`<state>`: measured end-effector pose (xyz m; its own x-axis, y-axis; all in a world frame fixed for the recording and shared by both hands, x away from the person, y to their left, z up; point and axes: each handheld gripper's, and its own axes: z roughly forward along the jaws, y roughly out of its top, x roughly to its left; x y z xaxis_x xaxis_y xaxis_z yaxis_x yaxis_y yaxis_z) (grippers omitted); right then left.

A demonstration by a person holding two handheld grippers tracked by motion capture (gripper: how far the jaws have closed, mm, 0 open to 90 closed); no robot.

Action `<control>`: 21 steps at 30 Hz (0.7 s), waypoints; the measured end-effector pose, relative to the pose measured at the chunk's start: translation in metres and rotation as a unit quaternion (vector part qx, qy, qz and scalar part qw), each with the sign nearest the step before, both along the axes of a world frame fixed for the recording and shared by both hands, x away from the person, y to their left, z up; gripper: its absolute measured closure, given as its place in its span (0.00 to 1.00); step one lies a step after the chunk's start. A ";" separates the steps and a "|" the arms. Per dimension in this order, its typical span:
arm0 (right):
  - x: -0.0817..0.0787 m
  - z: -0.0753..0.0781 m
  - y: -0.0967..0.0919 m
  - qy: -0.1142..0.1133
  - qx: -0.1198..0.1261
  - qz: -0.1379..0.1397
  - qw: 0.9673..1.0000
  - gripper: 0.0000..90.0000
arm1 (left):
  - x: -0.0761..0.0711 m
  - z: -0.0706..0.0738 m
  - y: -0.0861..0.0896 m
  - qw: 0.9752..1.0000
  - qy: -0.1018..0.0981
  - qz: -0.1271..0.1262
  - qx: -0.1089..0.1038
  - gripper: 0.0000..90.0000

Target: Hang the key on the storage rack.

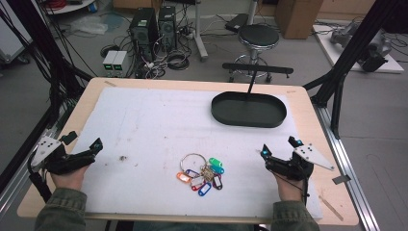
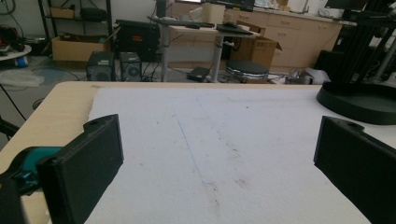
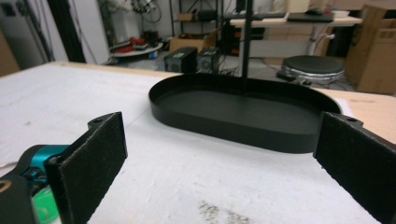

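Nearest the person, the 2 hands are resting at the front edge of the light wooden tabletop, each holding a black two-jaw tool. The left tool is sitting with its jaws spread wide and nothing between them, and the right tool is likewise spread and empty. Between them, near the front of the white foam mat, the bunch of keys on a metal ring with coloured plastic tags is lying flat, closer to the right tool than to the left. Judging from this layout, the step in hand is likely reaching for the bunch, so the right tool would do well to come in low and close on the ring or the dense cluster of tags, not on 1 loose tag that could swing. Farther back on the right, the black oval metal tray is standing well apart from the keys, a likely place to set them.
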<state>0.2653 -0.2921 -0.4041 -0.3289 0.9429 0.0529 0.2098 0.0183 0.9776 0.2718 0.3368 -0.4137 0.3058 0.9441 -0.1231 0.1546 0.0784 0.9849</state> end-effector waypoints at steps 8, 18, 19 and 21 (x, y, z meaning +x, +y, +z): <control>0.003 0.004 0.014 0.018 -0.015 0.034 0.999 0.02 | 0.000 0.000 0.000 1.000 0.000 -0.002 -0.001 0.02; 0.005 0.009 0.034 0.051 -0.033 0.082 0.995 0.02 | 0.000 0.000 0.001 1.000 0.001 -0.002 0.000 0.02; 0.006 0.009 0.037 0.056 -0.038 0.090 0.994 0.02 | 0.001 0.000 0.000 1.000 0.000 -0.003 0.000 0.02; 0.006 0.010 0.043 0.063 -0.046 0.101 0.992 0.02 | 0.001 0.000 0.000 1.000 0.000 -0.003 0.000 0.02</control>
